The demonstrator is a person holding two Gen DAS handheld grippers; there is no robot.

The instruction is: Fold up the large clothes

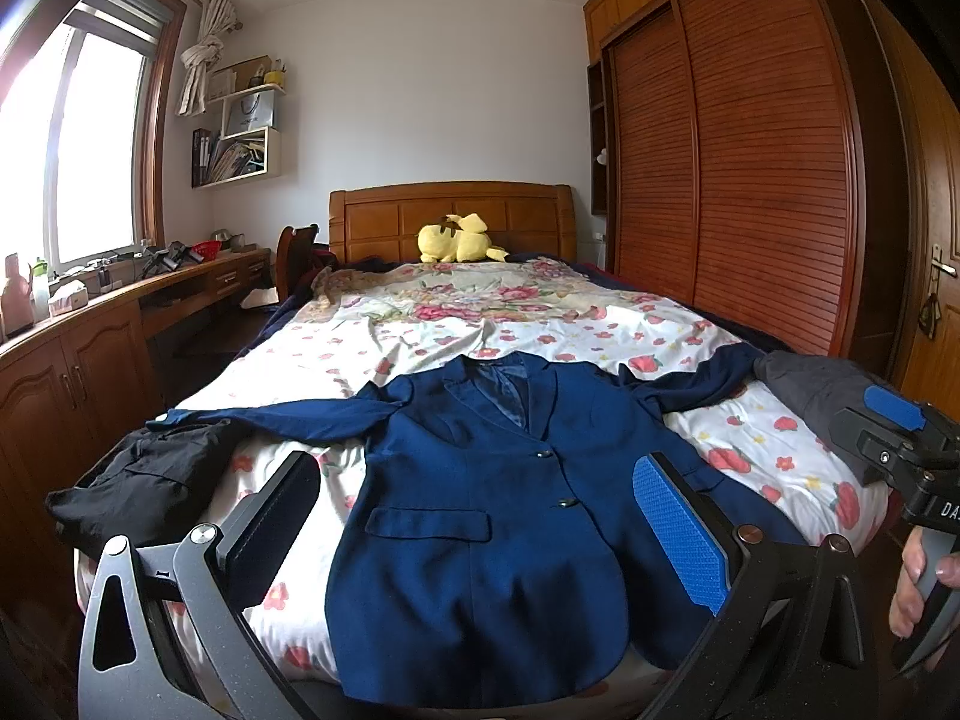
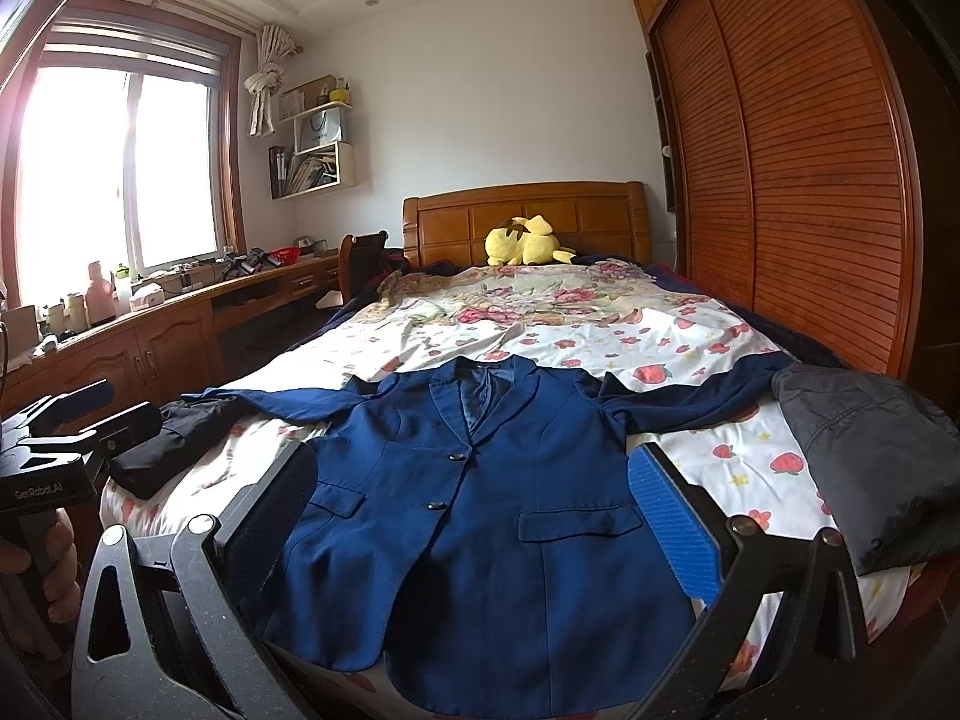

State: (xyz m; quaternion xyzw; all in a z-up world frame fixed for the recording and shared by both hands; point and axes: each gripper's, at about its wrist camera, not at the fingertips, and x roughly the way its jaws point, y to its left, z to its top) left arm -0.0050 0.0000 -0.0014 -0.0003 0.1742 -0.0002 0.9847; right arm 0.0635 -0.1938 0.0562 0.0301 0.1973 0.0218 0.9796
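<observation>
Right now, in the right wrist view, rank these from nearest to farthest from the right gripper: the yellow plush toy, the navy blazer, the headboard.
1. navy blazer: spread flat on the bed, directly under and between the open right gripper fingers.
2. yellow plush toy: far end of the bed, centre.
3. headboard: just behind the plush toy, against the wall.

Matt navy cloth blazer (image 1: 480, 516) on floral cotton-like sheet (image 1: 600, 324); glossy slatted wooden wardrobe (image 1: 750, 168).
</observation>
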